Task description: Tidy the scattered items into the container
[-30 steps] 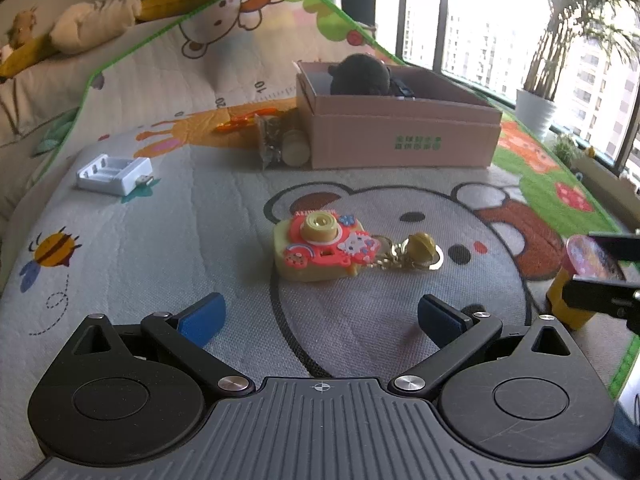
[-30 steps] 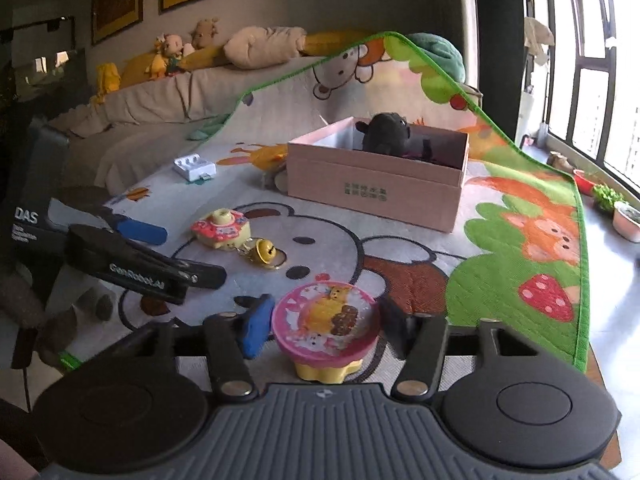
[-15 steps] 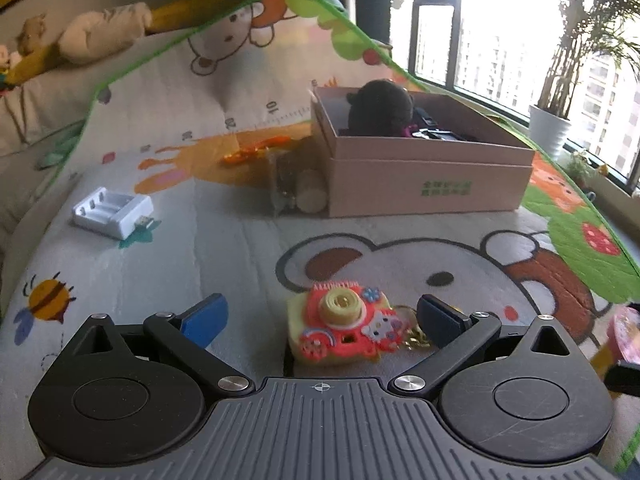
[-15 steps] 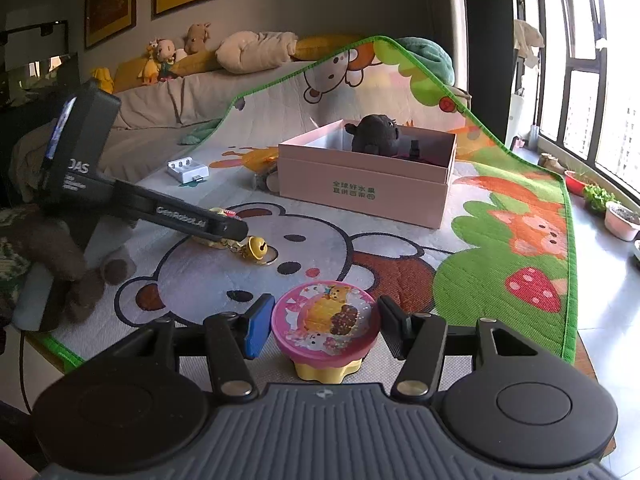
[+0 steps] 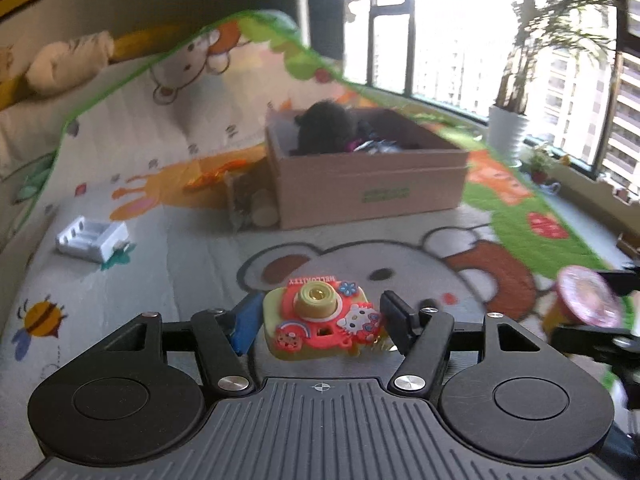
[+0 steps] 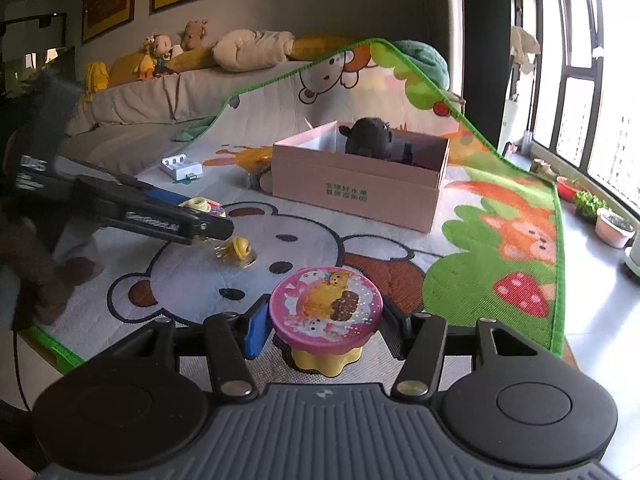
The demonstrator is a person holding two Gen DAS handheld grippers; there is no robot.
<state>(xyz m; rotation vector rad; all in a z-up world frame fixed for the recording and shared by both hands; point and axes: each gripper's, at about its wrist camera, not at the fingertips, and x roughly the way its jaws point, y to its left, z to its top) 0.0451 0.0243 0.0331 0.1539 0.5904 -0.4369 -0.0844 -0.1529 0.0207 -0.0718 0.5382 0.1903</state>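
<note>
The left gripper [image 5: 316, 322], clenched on the toy camera [image 5: 320, 328], and the right gripper [image 6: 326, 328], apparently grasping the pink-lidded cup [image 6: 325, 314], both face the box [image 5: 372, 178] ahead.

"HELLO KITTY" mirrored on toy camera [image 5: 319, 327], green print on pink box [image 6: 346, 193] unreadable

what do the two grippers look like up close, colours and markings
Both are matte black: a ribbed base plate with a small crosshair mark, two round discs and silver pivot screws. The left gripper and right gripper each have one blue finger pad and one black. White lettering runs along the left one's side.
</note>
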